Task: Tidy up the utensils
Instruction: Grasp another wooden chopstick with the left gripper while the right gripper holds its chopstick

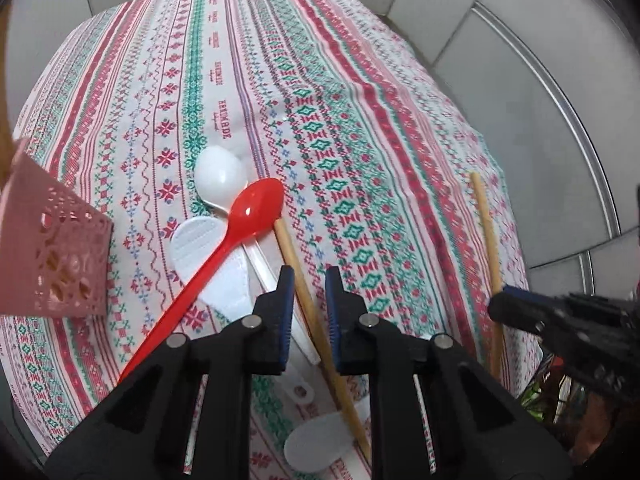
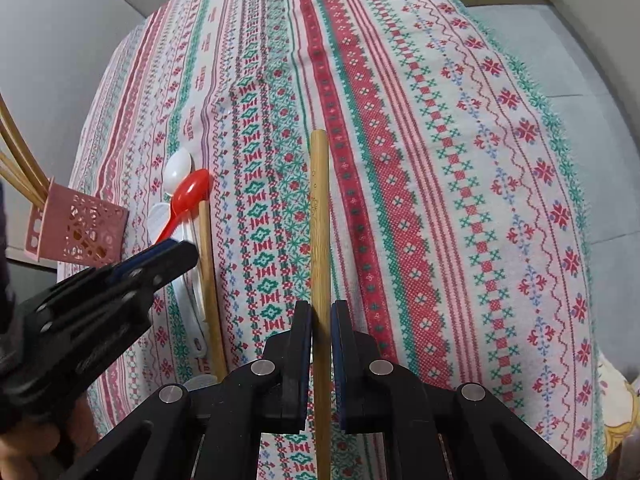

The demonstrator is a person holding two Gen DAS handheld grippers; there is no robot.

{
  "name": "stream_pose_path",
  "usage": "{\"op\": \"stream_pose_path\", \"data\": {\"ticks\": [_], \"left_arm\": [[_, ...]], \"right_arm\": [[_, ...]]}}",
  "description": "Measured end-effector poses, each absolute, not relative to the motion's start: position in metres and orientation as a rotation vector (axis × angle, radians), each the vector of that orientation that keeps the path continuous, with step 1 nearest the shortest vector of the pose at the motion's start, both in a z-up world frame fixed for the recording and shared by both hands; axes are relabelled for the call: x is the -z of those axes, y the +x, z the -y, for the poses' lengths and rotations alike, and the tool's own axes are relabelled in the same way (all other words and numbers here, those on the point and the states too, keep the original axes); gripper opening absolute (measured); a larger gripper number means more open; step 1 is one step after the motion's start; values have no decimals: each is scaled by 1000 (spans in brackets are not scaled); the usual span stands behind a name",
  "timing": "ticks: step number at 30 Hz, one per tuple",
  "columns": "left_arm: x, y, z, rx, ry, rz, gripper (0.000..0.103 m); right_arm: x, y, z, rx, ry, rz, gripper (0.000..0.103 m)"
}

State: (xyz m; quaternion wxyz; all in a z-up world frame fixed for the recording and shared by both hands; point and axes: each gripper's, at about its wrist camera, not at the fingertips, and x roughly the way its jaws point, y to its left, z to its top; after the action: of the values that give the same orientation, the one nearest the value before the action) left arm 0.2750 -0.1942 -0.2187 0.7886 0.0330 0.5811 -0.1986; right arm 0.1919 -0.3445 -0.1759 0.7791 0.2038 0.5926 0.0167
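Patterned tablecloth (image 2: 440, 160) covers the table. One bamboo chopstick (image 2: 319, 216) is pinched by the right gripper (image 2: 321, 312), its near end cut off. Another chopstick (image 1: 308, 300) is straddled, ungripped, by the left gripper (image 1: 310, 280). Chopsticks are held in the pink basket (image 2: 80, 228), partly cropped.

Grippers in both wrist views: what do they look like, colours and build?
The left gripper and the right gripper match: matte black plastic linkage arms, round silver pivot pins and flat fingers faced with dark blue pads. No cables, markings or sleeves show.
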Motion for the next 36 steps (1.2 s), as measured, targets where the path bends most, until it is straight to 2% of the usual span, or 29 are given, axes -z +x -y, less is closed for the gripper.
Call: {"op": "stream_pose_path", "data": {"ticks": [8, 13, 14, 15, 27, 31, 36], "left_arm": [[234, 287, 198, 364, 102, -1266, 16], [233, 287, 197, 349, 115, -1252, 8], [232, 286, 197, 353, 114, -1244, 1], [230, 287, 198, 354, 118, -1239, 0], [179, 262, 186, 476, 84, -1126, 0], [189, 267, 186, 474, 51, -1167, 1], [211, 281, 192, 422, 45, -1238, 9]], "right_arm": [[175, 191, 345, -38, 450, -1284, 8], [180, 192, 342, -31, 438, -1298, 8], [181, 192, 341, -28, 436, -1300, 8], [181, 192, 341, -26, 434, -1298, 8], [145, 178, 325, -37, 405, -1178, 8], [154, 182, 322, -34, 374, -1221, 9], [197, 190, 341, 62, 378, -1371, 8]]}}
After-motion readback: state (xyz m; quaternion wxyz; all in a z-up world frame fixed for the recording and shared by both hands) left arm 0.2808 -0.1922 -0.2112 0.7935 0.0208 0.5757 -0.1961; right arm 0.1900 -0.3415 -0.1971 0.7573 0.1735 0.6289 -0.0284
